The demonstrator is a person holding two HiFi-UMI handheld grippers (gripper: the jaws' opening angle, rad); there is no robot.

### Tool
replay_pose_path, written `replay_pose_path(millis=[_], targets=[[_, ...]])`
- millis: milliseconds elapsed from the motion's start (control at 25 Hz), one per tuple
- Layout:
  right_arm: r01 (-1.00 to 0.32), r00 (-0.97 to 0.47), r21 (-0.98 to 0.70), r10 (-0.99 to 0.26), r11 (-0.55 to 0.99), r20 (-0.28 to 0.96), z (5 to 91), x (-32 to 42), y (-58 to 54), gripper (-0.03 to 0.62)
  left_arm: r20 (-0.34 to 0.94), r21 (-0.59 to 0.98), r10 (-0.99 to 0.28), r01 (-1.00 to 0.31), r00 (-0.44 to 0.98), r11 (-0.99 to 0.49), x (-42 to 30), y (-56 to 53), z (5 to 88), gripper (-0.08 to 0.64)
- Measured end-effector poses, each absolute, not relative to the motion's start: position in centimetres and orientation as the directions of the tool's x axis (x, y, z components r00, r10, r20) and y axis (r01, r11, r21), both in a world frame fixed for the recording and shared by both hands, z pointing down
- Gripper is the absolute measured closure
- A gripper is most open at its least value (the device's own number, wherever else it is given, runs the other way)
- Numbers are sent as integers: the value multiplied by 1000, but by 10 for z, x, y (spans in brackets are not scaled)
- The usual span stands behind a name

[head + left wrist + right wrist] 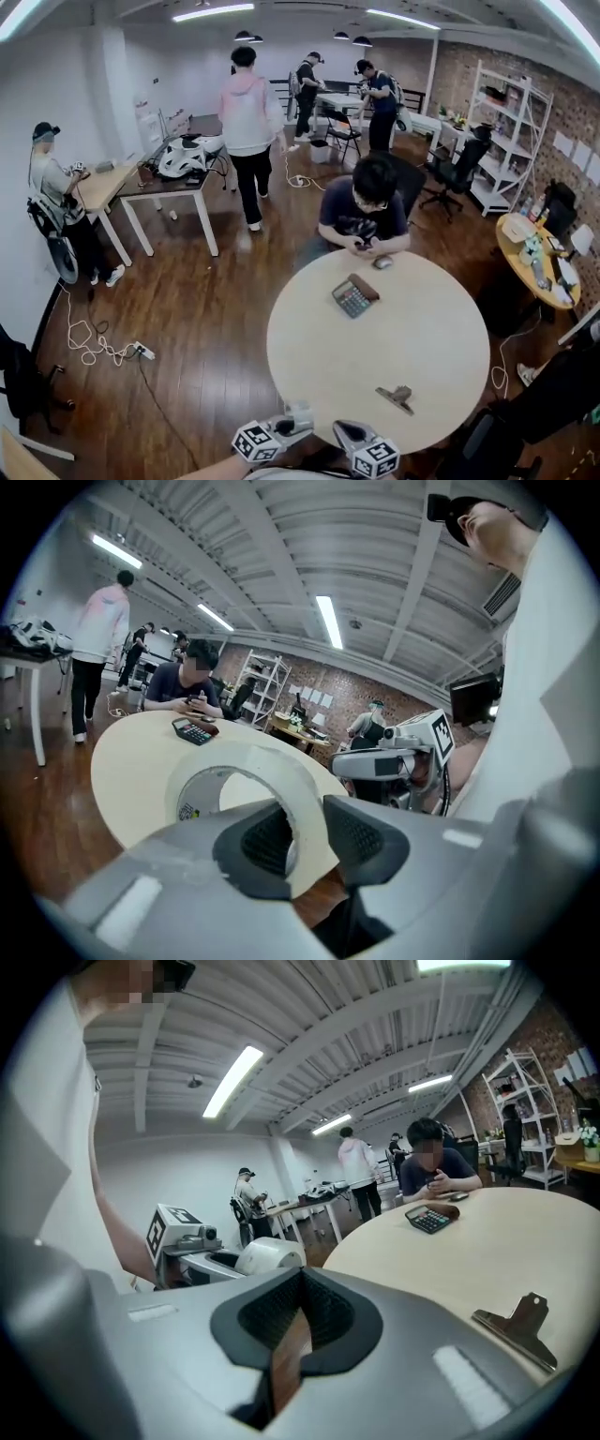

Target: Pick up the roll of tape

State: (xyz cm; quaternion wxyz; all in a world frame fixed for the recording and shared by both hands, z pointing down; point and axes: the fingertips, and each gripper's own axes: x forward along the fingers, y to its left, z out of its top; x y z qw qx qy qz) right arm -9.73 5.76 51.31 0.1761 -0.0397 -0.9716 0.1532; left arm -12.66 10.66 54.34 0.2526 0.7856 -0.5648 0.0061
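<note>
The white roll of tape (pixel 246 778) hangs off the near edge of the round table (pixel 131 761), with my left gripper (pixel 309 841) shut on its wall, one pad inside the ring and one outside. In the head view the roll of tape (pixel 299 416) sits at the bottom, just ahead of the left gripper (pixel 281 429). My right gripper (pixel 354 436) is beside it on the right, shut with nothing between its pads (pixel 323 1321). The right gripper view shows the left gripper (pixel 197 1252) and the roll of tape (pixel 269 1254) to its left.
On the table (pixel 422 328) lie a calculator (pixel 353 296) at the far side and a binder clip (pixel 397 397) near the front right. A person (pixel 364 214) sits at the far edge with a phone. Desks, chairs and several standing people fill the room behind.
</note>
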Motion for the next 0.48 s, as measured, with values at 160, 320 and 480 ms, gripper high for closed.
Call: replay_pose_path(millis=[160, 320, 480], targets=[[42, -951, -304, 131, 952, 280, 498, -88, 77, 586, 238, 364, -915, -903, 326, -227, -123, 129, 527, 454], [22, -957, -313, 110, 950, 267, 494, -70, 95, 586, 200, 353, -931, -908, 307, -224, -114, 151, 523, 454], [10, -954, -307, 101, 951, 282, 499, -51, 115, 586, 179, 358, -935, -905, 306, -228, -99, 170, 522, 453]])
